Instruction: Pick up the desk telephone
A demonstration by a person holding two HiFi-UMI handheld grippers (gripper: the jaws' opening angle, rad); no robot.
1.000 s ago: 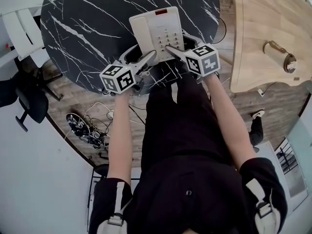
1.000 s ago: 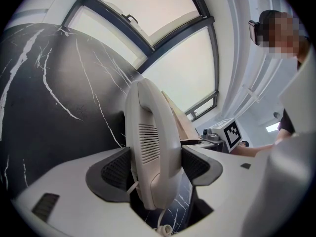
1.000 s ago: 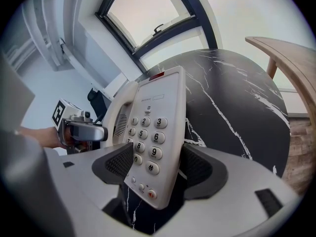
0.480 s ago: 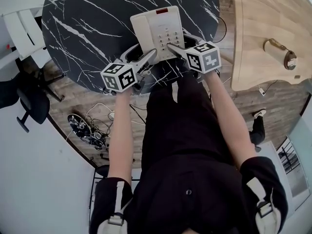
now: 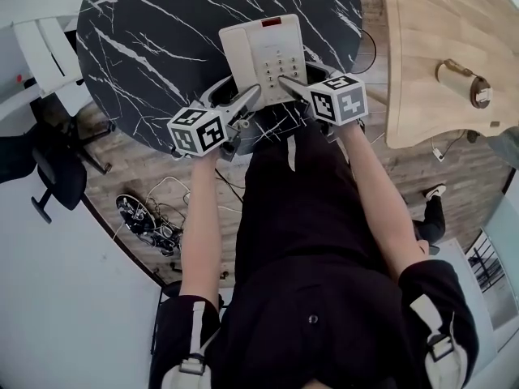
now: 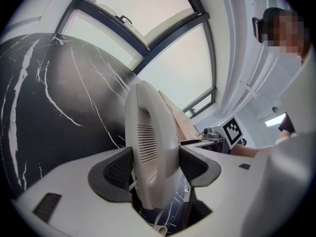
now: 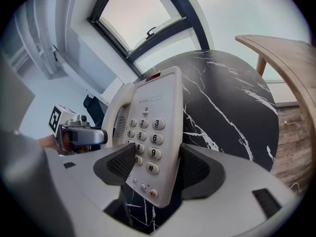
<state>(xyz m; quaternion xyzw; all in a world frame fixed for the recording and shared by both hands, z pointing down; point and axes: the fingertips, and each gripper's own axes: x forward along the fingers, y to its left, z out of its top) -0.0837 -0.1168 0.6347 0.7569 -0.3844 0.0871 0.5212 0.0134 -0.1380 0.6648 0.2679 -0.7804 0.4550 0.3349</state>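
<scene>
head view: the desk telephone (image 5: 261,47), off-white with a red strip at its far end, sits over the near edge of a round black marble table (image 5: 146,39); it cannot be told whether its base rests on the top. the person's two arms reach forward to its near end. the left gripper (image 5: 235,92) meets the handset side and the right gripper (image 5: 298,74) meets the keypad side, each carrying its marker cube. a pale wooden table (image 5: 430,47) stands well apart at the right, and a tangle of cables (image 5: 146,221) lies on the plank floor below the marble top.

left gripper view: the left gripper (image 6: 155,164) has its jaws wide, and both dark pads lie against the flanks of the handset (image 6: 148,137), gripping the telephone there.

right gripper view: the right gripper (image 7: 157,164) is closing its jaws on the telephone body beside the keypad (image 7: 147,132); the pads touch it on both sides. the left gripper's marker cube (image 7: 58,117) shows beyond.
</scene>
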